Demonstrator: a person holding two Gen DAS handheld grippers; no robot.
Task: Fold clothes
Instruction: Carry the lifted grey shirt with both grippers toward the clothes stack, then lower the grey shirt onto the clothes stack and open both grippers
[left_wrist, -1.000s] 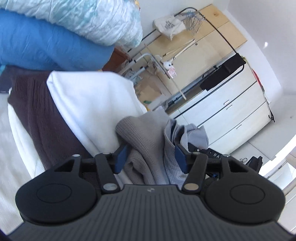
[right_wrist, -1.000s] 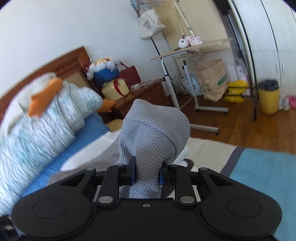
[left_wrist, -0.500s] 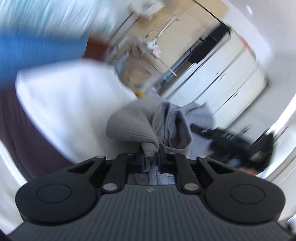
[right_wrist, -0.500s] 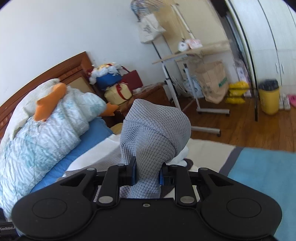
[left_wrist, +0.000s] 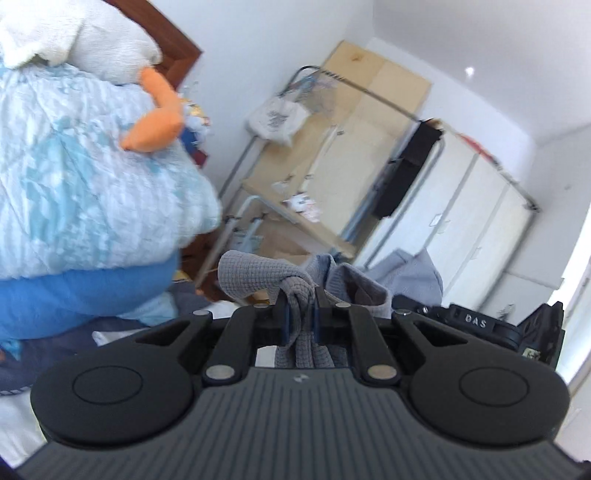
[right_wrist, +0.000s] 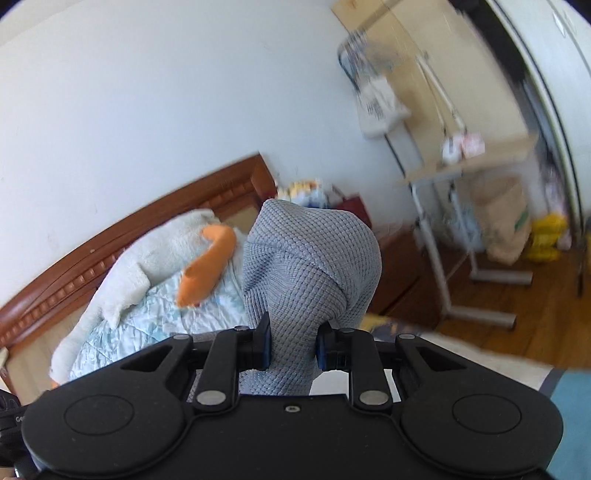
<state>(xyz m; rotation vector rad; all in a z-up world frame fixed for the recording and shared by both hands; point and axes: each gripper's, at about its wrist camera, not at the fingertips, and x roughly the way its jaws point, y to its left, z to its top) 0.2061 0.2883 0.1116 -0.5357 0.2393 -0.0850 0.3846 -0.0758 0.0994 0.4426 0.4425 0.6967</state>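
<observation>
Pale blue quilted duvet (left_wrist: 92, 177) heaped on the bed, cut off at left, grey waffle-knit garment (right_wrist: 310, 280) lifted between both tools, lower part hidden, left gripper (left_wrist: 300, 317) clamped on a bunched fold, right gripper (right_wrist: 293, 343) pinching a thick hump, white tote bag (left_wrist: 277, 118) print too blurred to read, perhaps text, black device lettered "DAS" (left_wrist: 476, 321).

Grey waffle-knit garment (right_wrist: 310, 266), bunched, held aloft

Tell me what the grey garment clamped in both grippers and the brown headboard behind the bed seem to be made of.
The grey waffle-textured garment looks like soft knit fabric, likely cotton: a grid of small raised cells shows, matte, bunching where each gripper pinches it. The brown carved headboard looks like varnished wood: reddish tone, a slight sheen, a row of carved blocks along its rail.
</observation>
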